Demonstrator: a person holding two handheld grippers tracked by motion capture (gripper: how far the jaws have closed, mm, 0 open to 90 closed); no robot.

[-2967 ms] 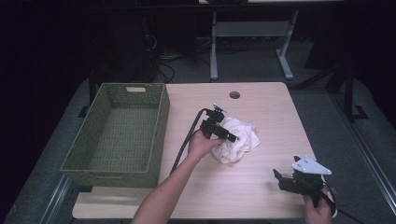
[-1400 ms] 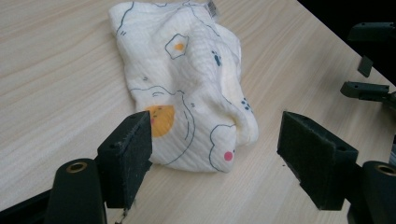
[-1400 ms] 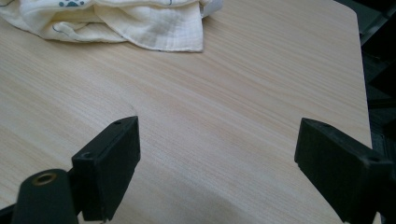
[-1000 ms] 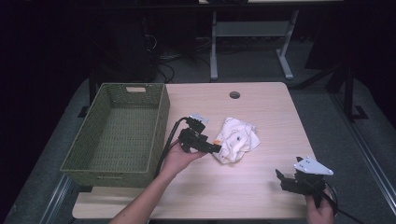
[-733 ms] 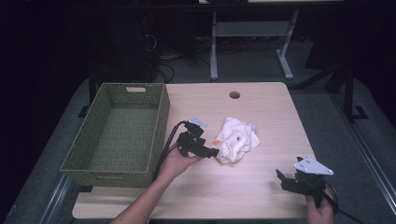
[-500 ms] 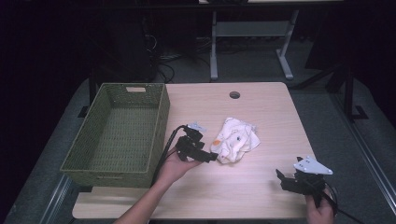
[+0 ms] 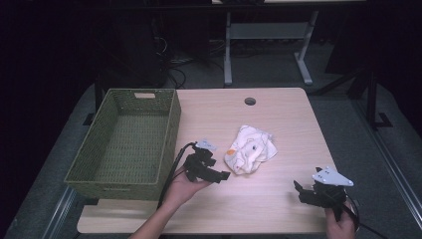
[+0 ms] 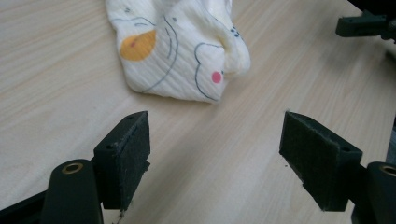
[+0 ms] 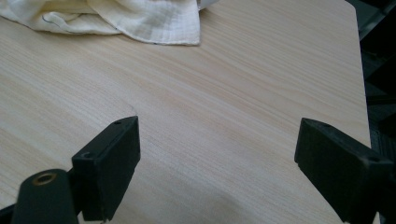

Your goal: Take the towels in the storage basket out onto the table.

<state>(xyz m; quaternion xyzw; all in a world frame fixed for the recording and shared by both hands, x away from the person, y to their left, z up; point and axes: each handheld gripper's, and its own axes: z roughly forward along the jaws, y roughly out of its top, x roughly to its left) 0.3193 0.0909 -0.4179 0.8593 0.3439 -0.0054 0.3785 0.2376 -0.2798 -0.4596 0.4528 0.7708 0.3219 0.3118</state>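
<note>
Care was what the step called for: the left hand-held gripper [image 7: 220, 175] sat just short of the crumpled cloth [image 7: 249, 153], its jaws spread wide with nothing between them, and a good grasp would probably mean sliding low along the worktop [image 7: 278, 119] and closing on the cloth's near fold, not on a loose corner. The right hand-held gripper [image 7: 300, 189], likewise wide open and empty, rested near the front right corner. The cloth lay bunched mid-worktop, right of the green woven basket [image 7: 124, 139]; it was cream, ribbed, printed with thin dark outlines, an orange patch and a pink dot.
</note>
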